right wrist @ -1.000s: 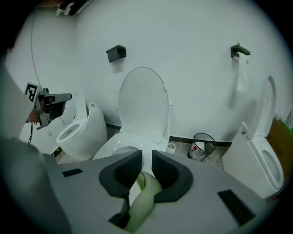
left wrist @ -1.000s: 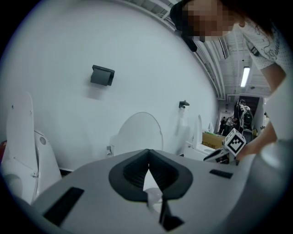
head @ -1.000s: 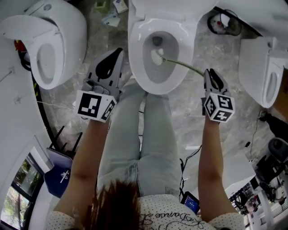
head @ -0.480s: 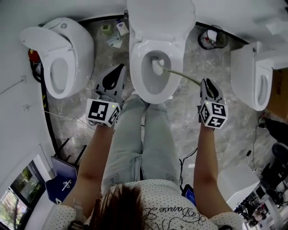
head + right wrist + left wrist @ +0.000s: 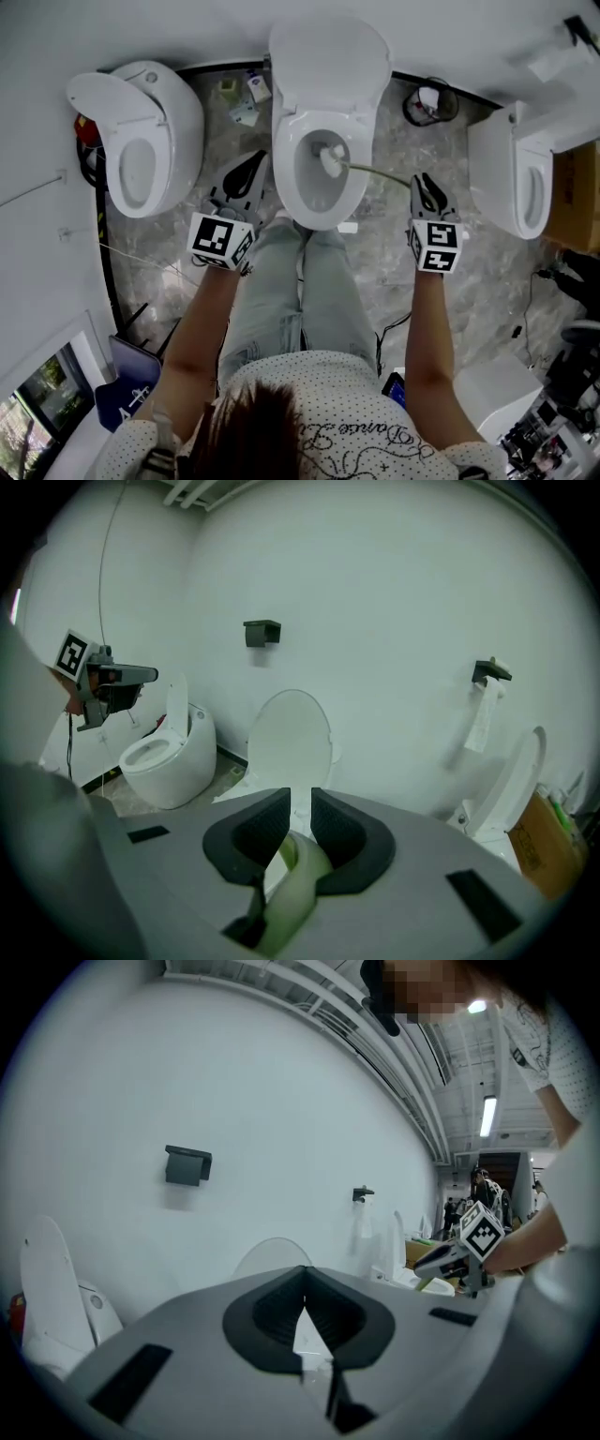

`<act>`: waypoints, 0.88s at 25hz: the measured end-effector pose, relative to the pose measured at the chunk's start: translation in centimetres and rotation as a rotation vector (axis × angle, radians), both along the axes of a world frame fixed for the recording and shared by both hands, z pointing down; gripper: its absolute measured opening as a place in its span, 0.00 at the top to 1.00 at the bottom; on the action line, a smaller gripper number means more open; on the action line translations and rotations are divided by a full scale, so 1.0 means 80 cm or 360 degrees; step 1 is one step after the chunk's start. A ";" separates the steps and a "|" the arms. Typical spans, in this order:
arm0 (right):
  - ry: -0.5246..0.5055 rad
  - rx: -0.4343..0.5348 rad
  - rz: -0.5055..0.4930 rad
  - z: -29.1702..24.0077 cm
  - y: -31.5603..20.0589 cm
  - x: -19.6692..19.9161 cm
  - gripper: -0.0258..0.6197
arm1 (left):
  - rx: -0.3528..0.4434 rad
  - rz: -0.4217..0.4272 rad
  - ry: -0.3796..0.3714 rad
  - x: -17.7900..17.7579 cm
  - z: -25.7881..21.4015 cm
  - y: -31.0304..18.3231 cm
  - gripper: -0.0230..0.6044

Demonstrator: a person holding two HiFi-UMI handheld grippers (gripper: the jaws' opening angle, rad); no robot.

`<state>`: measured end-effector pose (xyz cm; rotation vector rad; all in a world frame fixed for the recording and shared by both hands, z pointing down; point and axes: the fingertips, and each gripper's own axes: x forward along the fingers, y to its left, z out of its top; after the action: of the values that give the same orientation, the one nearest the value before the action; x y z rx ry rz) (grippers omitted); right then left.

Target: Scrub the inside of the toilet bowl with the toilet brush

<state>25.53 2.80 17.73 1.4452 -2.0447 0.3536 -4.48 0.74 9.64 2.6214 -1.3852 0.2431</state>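
The middle white toilet [image 5: 286, 192] stands with its lid up [image 5: 292, 731]. A toilet brush reaches into the bowl: its white head [image 5: 330, 159] lies inside, and the pale green handle [image 5: 380, 174] runs right to my right gripper [image 5: 424, 185]. That gripper [image 5: 300, 805] is shut on the handle [image 5: 296, 878], to the right of the bowl. My left gripper [image 5: 254, 164] hovers at the bowl's left rim. It [image 5: 302, 1275] is shut, its tips meeting on nothing.
A second toilet [image 5: 141, 141] stands at the left, a third [image 5: 511, 173] at the right. A dark round holder [image 5: 429, 101] sits on the floor behind, with small packets [image 5: 242, 94] nearby. The person's legs [image 5: 300, 281] stand before the bowl. A cardboard box [image 5: 574, 192] stands far right.
The head view has drawn back, so all three toilets show more fully. The brush head stays in the bowl, and both grippers hold the same state.
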 end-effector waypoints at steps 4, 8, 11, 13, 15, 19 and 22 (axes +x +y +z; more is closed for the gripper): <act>0.0002 0.0044 -0.0033 -0.033 -0.009 -0.007 0.83 | 0.0024 -0.0027 0.0041 0.003 -0.025 -0.001 0.96; 0.0061 0.0099 -0.0102 -0.071 -0.025 -0.015 0.83 | 0.0042 -0.0030 0.0070 0.010 -0.050 -0.011 0.96; 0.0095 0.0138 -0.0144 -0.098 -0.038 -0.022 0.83 | 0.0064 -0.0016 0.0079 0.016 -0.071 -0.023 0.96; 0.0115 0.0158 -0.0163 -0.113 -0.046 -0.025 0.83 | 0.0095 0.0001 0.0088 0.021 -0.087 -0.028 0.96; 0.0151 0.0184 -0.0183 -0.128 -0.052 -0.029 0.83 | 0.0119 0.0013 0.0099 0.024 -0.099 -0.032 0.96; 0.0275 0.0239 -0.0267 -0.158 -0.058 -0.048 0.83 | 0.0128 0.0033 0.0112 0.030 -0.115 -0.036 0.96; 0.0297 0.0277 -0.0328 -0.179 -0.060 -0.062 0.83 | 0.0152 0.0054 0.0117 0.035 -0.131 -0.038 0.96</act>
<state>20.57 -2.00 3.37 1.2959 -2.0865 -0.0438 -1.65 -2.26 -0.81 2.7025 -1.3620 0.0857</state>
